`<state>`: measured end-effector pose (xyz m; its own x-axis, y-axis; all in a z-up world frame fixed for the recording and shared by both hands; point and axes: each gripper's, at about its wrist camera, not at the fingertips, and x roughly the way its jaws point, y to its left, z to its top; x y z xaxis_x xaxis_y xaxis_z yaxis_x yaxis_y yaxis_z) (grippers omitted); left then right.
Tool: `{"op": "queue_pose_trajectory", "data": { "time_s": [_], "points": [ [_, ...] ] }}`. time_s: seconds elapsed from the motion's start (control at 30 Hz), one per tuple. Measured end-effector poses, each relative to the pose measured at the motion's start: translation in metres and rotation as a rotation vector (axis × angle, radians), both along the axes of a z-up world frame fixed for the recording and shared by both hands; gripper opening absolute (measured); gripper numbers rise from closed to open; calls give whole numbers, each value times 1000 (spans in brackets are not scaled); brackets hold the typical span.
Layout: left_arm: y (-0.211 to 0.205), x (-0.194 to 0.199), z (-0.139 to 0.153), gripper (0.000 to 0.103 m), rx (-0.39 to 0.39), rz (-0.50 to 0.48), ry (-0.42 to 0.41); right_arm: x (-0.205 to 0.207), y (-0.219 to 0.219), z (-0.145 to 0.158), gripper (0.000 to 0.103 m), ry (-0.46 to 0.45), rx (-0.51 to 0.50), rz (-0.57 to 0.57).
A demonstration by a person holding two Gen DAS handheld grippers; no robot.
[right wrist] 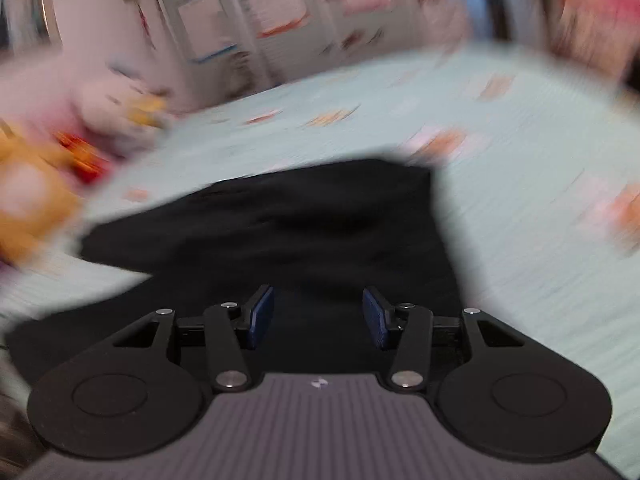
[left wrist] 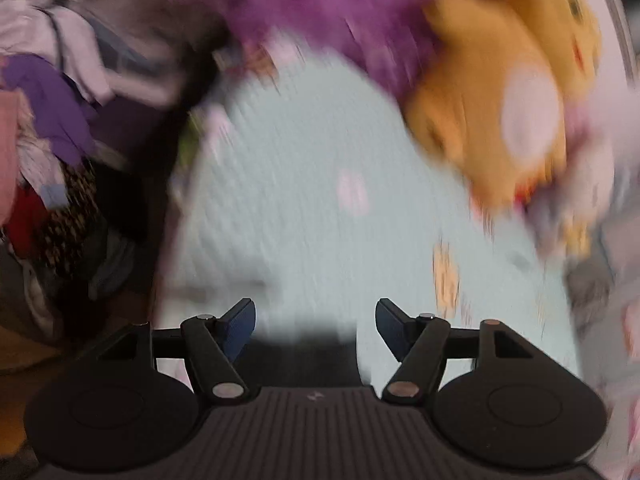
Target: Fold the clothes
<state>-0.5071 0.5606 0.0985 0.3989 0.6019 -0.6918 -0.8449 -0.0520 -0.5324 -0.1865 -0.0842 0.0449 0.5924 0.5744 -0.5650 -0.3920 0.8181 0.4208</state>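
Both views are smeared by motion. A black garment [right wrist: 280,224] lies flat on the pale blue bed sheet [right wrist: 520,184], right under and ahead of my right gripper [right wrist: 318,312], which is open with nothing between its blue pads. In the left wrist view my left gripper [left wrist: 315,320] is open too, hovering over the pale blue sheet [left wrist: 300,200]; a dark strip of the black garment [left wrist: 304,350] shows just between its fingers.
A heap of mixed clothes [left wrist: 52,128] is piled at the left of the bed. A purple blanket [left wrist: 320,4] and an orange plush toy [left wrist: 492,96] lie at the far side. The toy [right wrist: 28,200] shows again at the right wrist view's left edge, with a wall and shelves [right wrist: 248,20] behind.
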Motion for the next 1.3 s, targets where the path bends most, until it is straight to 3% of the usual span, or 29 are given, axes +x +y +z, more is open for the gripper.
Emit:
{"op": "queue_pose_trajectory", "data": {
  "time_s": [0.03,0.1,0.13,0.23,0.3,0.37,0.43,0.57,0.67,0.87,0.93,1.17,1.23,1.27,1.3],
  "points": [
    [-9,13,4,69,21,-68,2,7,-6,-15,49,52,-37,-67],
    [-27,39,11,69,63,-203,5,15,-21,-34,19,118,-80,-168],
    [-37,52,14,69,84,-271,7,14,-29,-35,18,120,-59,-180],
    [-64,90,25,69,147,-475,13,25,-48,-24,28,84,1,-204],
    [-82,116,32,71,189,-610,16,37,-59,-10,49,39,41,-215],
    [-101,142,39,72,231,-746,20,66,-69,-2,59,18,71,-235],
    [-119,170,42,72,255,-872,22,97,-69,2,59,21,93,-229],
    [-152,241,29,72,243,-1011,32,161,-72,-3,59,99,197,-212],
    [-171,288,26,72,303,-1114,63,201,-69,-16,59,188,330,-204],
    [-195,375,11,72,442,-1256,151,239,-55,-40,59,319,489,-180],
    [-201,396,5,72,461,-1304,167,249,-48,-46,58,366,542,-115],
    [-241,458,-31,73,502,-1482,130,292,-26,-70,58,496,631,-43],
    [-251,481,-51,73,500,-1540,184,298,-24,-71,53,500,638,-60],
    [-256,492,-61,69,506,-1558,221,302,-22,-68,38,475,612,-70],
    [-260,501,-69,65,526,-1566,261,303,-21,-63,16,438,568,-78]
  ]
}}
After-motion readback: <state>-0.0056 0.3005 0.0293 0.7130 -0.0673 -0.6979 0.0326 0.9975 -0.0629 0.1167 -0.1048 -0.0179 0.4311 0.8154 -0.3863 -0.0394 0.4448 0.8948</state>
